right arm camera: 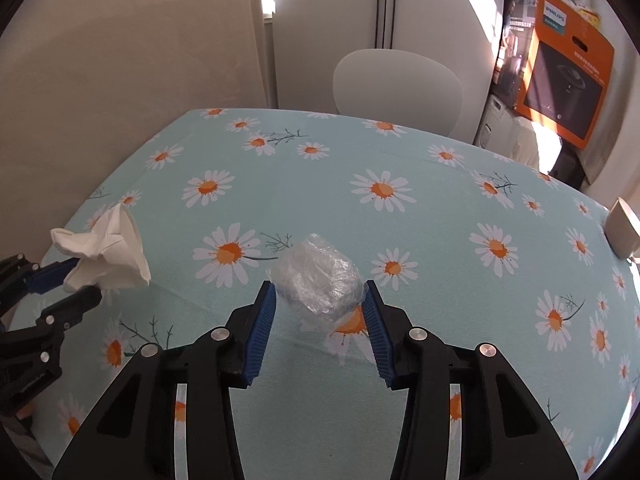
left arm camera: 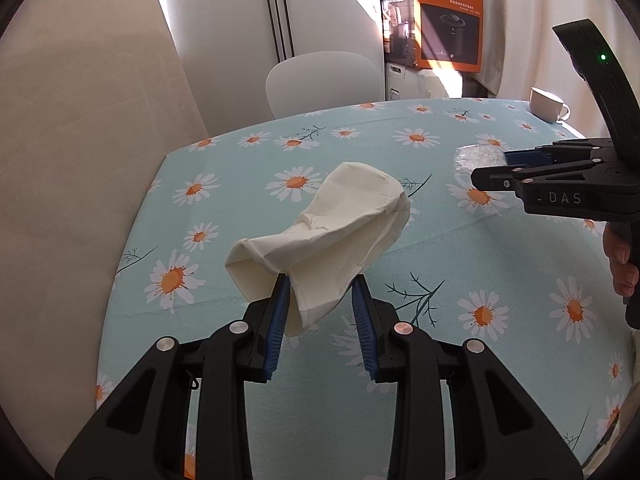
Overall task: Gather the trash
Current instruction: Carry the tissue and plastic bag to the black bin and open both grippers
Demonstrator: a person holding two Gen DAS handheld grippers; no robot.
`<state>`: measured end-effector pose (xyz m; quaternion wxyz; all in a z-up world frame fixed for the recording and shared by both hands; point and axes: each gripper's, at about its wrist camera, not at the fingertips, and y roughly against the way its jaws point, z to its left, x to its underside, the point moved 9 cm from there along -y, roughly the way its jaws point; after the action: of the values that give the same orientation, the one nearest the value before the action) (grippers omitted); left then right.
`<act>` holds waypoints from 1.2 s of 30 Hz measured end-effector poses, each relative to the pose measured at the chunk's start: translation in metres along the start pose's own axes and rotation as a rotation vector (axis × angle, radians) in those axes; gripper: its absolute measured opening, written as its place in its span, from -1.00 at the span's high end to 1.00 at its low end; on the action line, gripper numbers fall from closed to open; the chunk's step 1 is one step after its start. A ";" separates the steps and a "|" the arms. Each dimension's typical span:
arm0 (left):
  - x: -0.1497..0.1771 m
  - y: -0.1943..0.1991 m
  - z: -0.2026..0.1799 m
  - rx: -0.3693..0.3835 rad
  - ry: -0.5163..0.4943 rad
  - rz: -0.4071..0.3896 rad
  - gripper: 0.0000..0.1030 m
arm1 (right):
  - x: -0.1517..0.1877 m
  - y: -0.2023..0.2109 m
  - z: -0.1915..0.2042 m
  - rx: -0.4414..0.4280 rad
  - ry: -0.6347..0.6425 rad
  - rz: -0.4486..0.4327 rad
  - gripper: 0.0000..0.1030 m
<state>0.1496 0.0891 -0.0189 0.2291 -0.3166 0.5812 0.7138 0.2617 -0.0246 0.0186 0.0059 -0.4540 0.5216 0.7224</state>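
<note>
A crumpled white tissue hangs between my left gripper's blue pads, above the daisy tablecloth; the jaws stand fairly wide and only their tips pinch its lower fold. It also shows in the right wrist view, lifted off the cloth. A clear crumpled plastic wrap lies on the table between my right gripper's open fingers, which flank it. In the left wrist view the plastic wrap shows beside the right gripper.
A white cup stands at the table's far right edge. A white chair is behind the table. An orange Philips box sits on stacked items by the wall. A curtain hangs at the left.
</note>
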 end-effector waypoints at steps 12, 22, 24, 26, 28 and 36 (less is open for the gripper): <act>0.001 0.017 -0.061 0.074 -0.106 -0.028 0.36 | 0.058 0.062 -0.021 0.050 -0.048 -0.025 0.19; 0.002 0.034 -0.131 0.155 -0.227 -0.056 0.36 | 0.117 0.116 -0.066 0.145 -0.132 -0.046 0.18; 0.003 0.037 -0.145 0.173 -0.253 -0.063 0.36 | 0.128 0.128 -0.075 0.168 -0.152 -0.056 0.18; 0.004 0.041 -0.159 0.191 -0.277 -0.069 0.36 | 0.140 0.141 -0.084 0.189 -0.170 -0.067 0.18; 0.004 0.046 -0.175 0.208 -0.304 -0.076 0.36 | 0.152 0.154 -0.093 0.212 -0.190 -0.076 0.18; 0.007 0.065 -0.230 0.307 -0.385 -0.103 0.36 | 0.196 0.197 -0.126 0.303 -0.270 -0.094 0.18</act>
<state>0.1423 -0.1498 -0.0085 0.4172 -0.1656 0.6115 0.6516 0.1329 -0.3010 0.0310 0.1777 -0.3709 0.5969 0.6889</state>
